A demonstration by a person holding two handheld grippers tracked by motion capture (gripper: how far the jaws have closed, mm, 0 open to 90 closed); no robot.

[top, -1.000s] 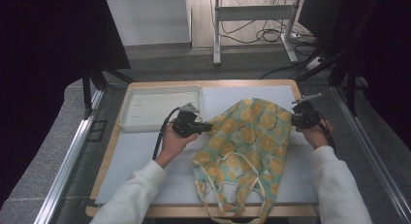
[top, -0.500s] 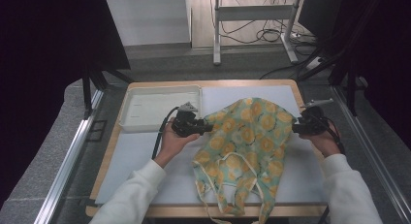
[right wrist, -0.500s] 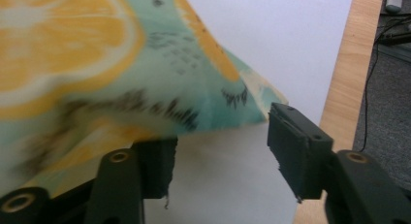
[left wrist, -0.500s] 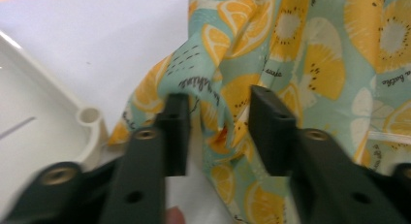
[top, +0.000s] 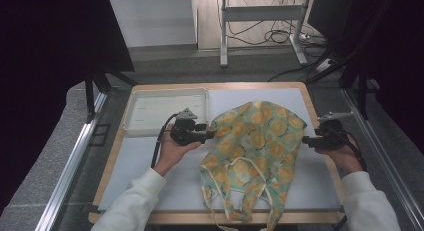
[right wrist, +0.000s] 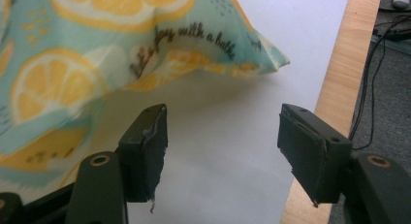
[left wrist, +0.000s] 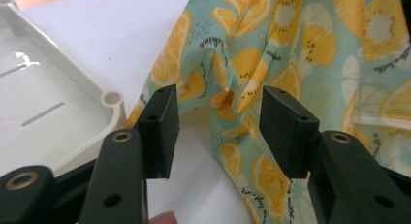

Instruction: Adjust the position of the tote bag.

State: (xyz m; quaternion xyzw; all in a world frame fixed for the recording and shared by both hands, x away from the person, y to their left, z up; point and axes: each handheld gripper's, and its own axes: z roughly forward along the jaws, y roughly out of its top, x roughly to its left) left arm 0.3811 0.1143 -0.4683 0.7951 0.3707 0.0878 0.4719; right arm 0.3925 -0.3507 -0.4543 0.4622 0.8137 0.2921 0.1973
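Observation:
A lemon-print cloth bag [top: 255, 141] lies spread on the white mat, its straps trailing toward the table's front edge. My left gripper [top: 210, 134] sits at the bag's left edge; its jaws have just been opening and stand apart, with a pinched fold of the bag [left wrist: 228, 88] just beyond them and nothing pressed. My right gripper [top: 305, 140] has drawn back to the bag's right edge. Its jaws have just been opening too, with only bare mat [right wrist: 228, 151] between them and the bag's corner [right wrist: 271, 61] ahead.
A shallow white tray [top: 165, 111] stands at the back left of the wooden table [top: 320, 116], close to my left gripper. The table's right edge [right wrist: 329, 88] lies beside my right gripper. Cables run on the floor beyond the table.
Both grippers let go of the bag and their jaws opened. The right hand pulled away to the right, off the bag. The left hand stayed in place.

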